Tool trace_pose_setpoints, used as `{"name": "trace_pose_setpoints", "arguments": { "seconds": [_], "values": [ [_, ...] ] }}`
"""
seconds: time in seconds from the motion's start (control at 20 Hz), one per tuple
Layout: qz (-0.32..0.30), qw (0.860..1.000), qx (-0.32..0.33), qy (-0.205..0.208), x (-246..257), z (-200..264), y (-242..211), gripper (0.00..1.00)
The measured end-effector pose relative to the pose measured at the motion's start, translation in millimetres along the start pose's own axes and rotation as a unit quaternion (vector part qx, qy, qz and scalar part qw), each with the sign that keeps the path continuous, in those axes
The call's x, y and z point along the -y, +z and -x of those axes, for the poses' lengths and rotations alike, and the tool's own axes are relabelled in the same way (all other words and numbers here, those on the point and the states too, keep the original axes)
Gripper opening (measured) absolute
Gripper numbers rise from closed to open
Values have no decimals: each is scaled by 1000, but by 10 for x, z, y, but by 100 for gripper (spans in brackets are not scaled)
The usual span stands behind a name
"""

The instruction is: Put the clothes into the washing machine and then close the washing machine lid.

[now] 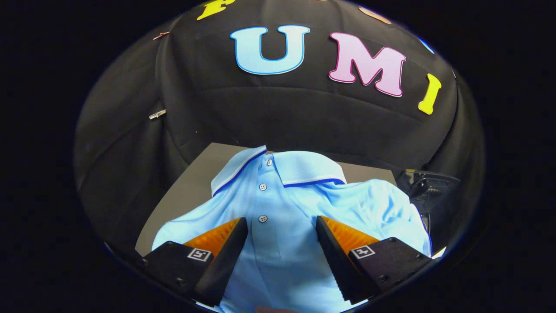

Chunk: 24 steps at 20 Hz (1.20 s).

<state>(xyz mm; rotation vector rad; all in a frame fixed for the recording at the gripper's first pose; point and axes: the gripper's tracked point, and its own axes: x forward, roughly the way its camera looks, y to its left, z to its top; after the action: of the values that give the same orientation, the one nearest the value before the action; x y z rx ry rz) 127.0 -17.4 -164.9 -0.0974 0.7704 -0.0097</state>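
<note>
Gripper view: light-blue polo shirt [286, 204] lies spread on a dark grey table [191, 182], collar at 12 o'clock from the fingers, button placket running straight back toward the camera. Its lower part is cut off under the gripper; hem not visible. The right sleeve area bunches into folds at about 2 o'clock and covers that side of the table. Three buttons can be made out on the placket; the lowest sits just ahead of the gap between the fingers.

Gripper [281, 228] is spread wide, fingers well apart, one on each side of the placket, nothing clamped. Cannot tell if the tips touch the cloth or hover just above it.

At 2–3 o'clock, beyond the bunched sleeve, a dark object [428, 187] sits at the table's edge, partly hidden by the shirt and too dim to identify. The black cloth wall [282, 113] stands behind the table from 9 to 3 o'clock, with a small metal clip [157, 114] on it at 10 o'clock.
</note>
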Motion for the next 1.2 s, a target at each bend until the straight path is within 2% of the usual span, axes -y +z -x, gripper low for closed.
{"name": "trace_pose_setpoints", "arguments": {
  "seconds": [0.15, 0.25, 0.4, 0.55, 0.65, 0.7, 0.8, 1.0, 1.2],
  "values": [
    [5, 1000, -10, 1, -7, -1, -4, 100],
    [22, 999, -18, 15, -71, 1, 8, 89],
    [57, 998, -16, 20, -143, 60, -2, 39],
    [82, 997, 8, 9, -166, 93, 25, 26],
    [106, 994, 15, -13, -63, 70, 67, 26],
    [112, 993, 22, -21, -103, 120, 15, 5],
    [122, 992, 26, -25, -107, 118, 38, 5],
    [98, 995, 26, -24, -24, 157, 44, 5],
    [105, 991, 73, -34, 180, 410, 315, 5]
  ]
}}
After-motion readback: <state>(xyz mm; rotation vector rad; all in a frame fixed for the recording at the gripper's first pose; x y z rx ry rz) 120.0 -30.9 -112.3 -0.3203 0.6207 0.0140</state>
